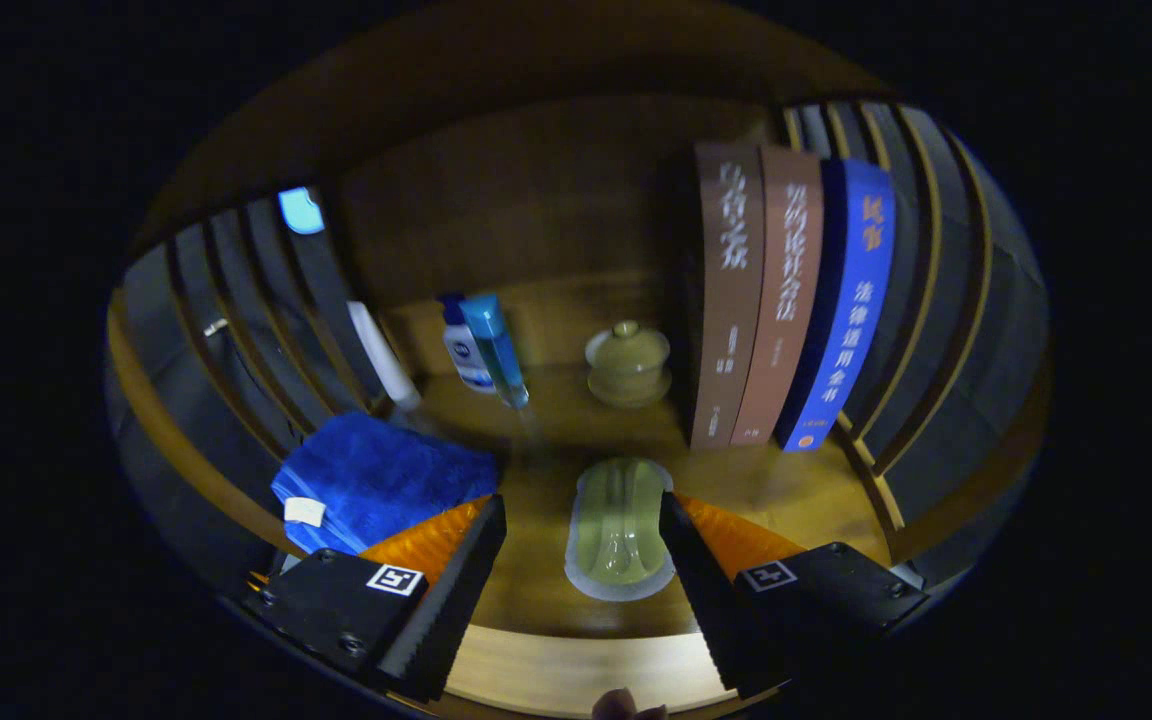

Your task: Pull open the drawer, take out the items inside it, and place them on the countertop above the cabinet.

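We hold the gripper [581, 560] with fingers apart around the green dish [618, 528] on the countertop [796, 500]; next, withdraw.

You had three upright books [786, 300] standing at the right, a lidded ceramic cup [628, 365] beside them, and what looked like two small bottles [481, 345] leaning together.
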`<act>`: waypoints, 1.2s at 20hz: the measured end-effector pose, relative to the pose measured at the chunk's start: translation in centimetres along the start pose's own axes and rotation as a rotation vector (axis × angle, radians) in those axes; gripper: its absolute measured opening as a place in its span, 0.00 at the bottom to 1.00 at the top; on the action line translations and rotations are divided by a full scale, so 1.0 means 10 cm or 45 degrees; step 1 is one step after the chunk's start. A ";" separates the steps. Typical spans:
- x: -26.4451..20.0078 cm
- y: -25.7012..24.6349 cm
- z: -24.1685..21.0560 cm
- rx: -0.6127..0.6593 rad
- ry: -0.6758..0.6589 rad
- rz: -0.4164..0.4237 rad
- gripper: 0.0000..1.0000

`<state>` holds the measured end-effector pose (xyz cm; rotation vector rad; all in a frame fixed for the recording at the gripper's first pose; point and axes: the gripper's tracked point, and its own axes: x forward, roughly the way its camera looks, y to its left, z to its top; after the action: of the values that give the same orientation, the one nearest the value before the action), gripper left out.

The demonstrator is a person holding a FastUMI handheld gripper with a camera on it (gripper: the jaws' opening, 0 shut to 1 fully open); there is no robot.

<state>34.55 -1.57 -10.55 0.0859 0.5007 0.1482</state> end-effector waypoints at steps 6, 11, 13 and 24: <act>-1.13 0.31 0.09 -0.111 -0.449 0.159 0.99; -1.86 0.60 -0.30 -0.079 -0.654 0.211 0.99; -2.06 0.58 -0.43 -0.111 -0.735 0.159 0.99; -2.16 0.69 -1.93 -0.129 -0.683 -0.021 1.00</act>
<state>5.63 2.56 -16.40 0.0198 -0.0415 0.1281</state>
